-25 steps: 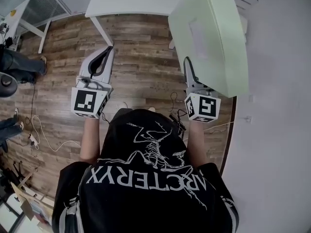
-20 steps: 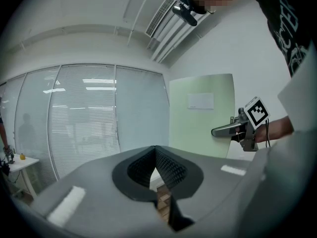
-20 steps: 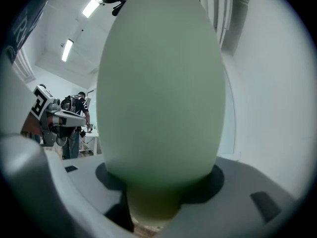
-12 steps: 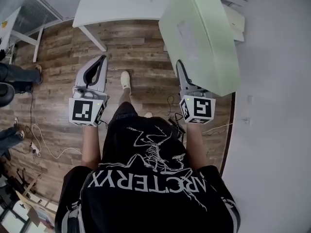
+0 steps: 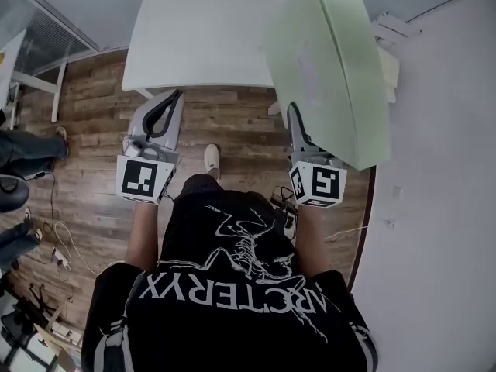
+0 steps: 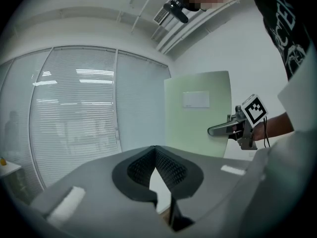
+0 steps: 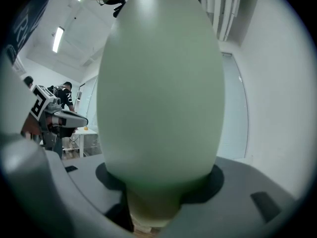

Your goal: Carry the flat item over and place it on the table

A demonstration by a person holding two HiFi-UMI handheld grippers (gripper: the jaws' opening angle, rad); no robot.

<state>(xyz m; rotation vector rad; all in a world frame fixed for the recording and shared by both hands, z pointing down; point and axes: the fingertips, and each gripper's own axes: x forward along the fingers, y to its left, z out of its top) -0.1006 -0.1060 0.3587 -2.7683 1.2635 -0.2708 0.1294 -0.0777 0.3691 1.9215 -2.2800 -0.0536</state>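
Office: glass partition (image 6: 143,108), blinds (image 6: 74,128); white table (image 5: 201,33); plank floor (image 5: 93,122).

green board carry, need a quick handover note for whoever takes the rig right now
Left gripper: shut, empty, held over the wood floor.
Right gripper: shut on the lower edge of the pale green flat board, held up on edge.
White rectangular table: just ahead, the board's far end overlaps its right side in the head view.
Done: board picked up and brought to the table.
Left: lay it flat on the table, release.
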